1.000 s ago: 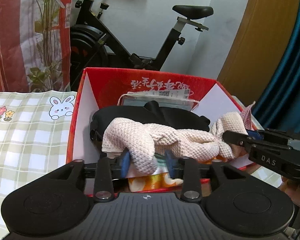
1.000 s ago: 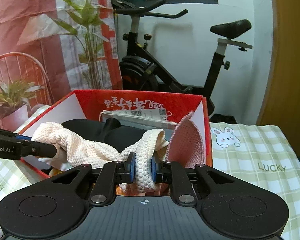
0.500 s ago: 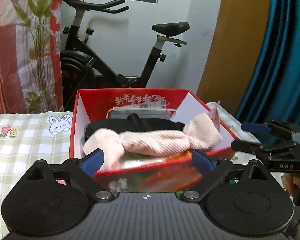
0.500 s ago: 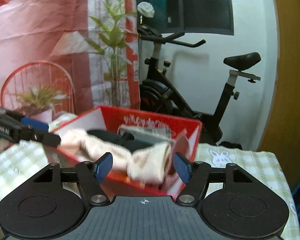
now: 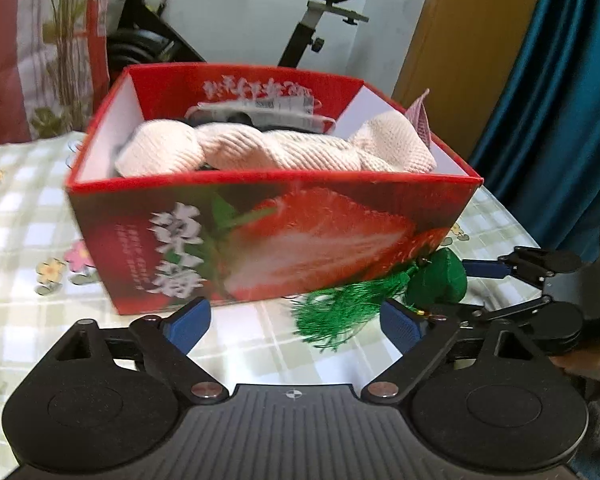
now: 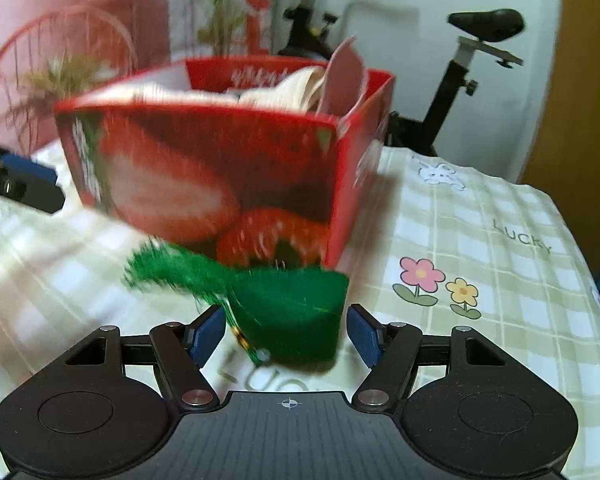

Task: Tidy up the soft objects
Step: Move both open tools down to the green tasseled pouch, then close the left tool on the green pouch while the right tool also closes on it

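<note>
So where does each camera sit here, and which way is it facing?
Left wrist: rides on the left gripper, looking forward and down at the strawberry box holding the pink knit cloth; its jaws are closing with nothing between them; the right gripper shows at right.
Right wrist: rides on the right gripper, facing the box corner, jaws open around the green tasselled pouch; the left gripper shows at left.
Shared: box, pouch, checked tablecloth, exercise bike.
</note>
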The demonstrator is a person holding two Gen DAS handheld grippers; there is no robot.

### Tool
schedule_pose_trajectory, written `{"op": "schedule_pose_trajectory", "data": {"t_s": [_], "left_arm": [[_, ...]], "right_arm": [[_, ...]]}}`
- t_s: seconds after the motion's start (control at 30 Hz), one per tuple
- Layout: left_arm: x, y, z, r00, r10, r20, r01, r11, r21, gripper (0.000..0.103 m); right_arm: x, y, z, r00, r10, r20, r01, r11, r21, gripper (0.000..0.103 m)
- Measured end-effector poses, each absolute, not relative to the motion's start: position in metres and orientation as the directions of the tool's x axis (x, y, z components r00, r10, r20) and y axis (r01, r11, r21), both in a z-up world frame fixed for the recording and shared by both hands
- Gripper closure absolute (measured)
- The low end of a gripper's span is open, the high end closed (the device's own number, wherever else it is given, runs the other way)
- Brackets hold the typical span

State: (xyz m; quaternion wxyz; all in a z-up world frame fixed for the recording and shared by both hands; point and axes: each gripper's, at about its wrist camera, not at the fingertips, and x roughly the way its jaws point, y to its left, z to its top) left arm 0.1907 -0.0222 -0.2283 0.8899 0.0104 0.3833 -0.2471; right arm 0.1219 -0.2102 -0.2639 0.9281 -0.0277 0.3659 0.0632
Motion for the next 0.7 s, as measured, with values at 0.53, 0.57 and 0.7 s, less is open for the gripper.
{"op": "schedule_pose_trajectory", "data": {"t_s": [0.53, 0.57, 0.7], "left_arm": [[0.198, -0.059, -0.266, 0.391, -0.593, -0.704, 0.454, 0.790, -0.413, 0.042], [0.197, -0.056, -0.269, 0.387, -0.594, -0.706, 0.443, 0.791, -0.422, 0.044], [0.190, -0.042, -0.274, 0.394, -0.595, -0.700, 0.435, 0.792, -0.428, 0.047]], "right_arm": [[0.128, -0.159, -0.258, 0.665, 0.384, -0.641, -0.359, 0.917, 0.176, 0.047], [0.128, -0.154, -0.256, 0.662, 0.395, -0.637, -0.371, 0.911, 0.179, 0.047], [0.127, -0.140, -0.250, 0.660, 0.401, -0.635, -0.377, 0.908, 0.182, 0.047]]}}
